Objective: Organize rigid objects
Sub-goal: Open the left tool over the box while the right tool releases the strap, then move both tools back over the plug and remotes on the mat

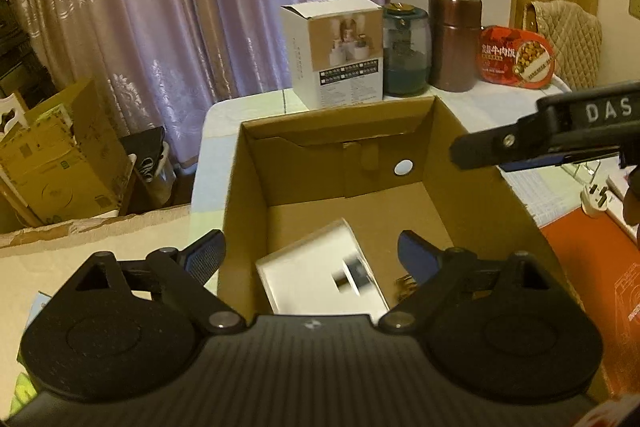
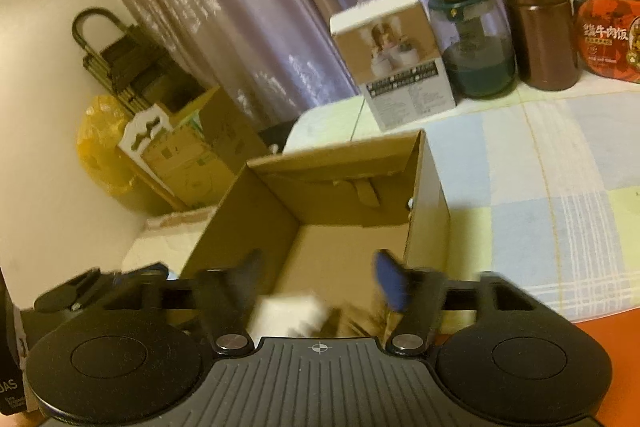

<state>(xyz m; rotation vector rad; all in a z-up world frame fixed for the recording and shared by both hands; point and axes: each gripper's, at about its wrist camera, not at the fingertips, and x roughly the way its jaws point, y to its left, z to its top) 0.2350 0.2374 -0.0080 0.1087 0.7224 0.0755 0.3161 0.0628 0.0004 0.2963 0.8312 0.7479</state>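
An open cardboard box [image 1: 472, 163] stands on the table, also in the right wrist view [image 2: 248, 223]. A white box [image 1: 320, 275] lies on its floor, blurred, and shows in the right wrist view [image 2: 288, 315]. My left gripper [image 1: 312, 255] is open and empty above the box's near edge. My right gripper [image 2: 316, 279] is open and empty over the box; its finger [image 1: 500, 147] reaches in from the right in the left wrist view. At the table's back stand a white product box [image 1: 336, 51], a teal jar [image 1: 406, 51], a brown canister [image 1: 456, 39] and a red food tub [image 1: 516, 55].
A small gold item [image 1: 406, 283] lies in the box beside the white box. A red-orange surface [image 1: 592, 259] lies at the right. Cardboard boxes [image 1: 56, 155] stand on the floor at the left by the curtain. A white plug [image 1: 596, 199] lies at the right.
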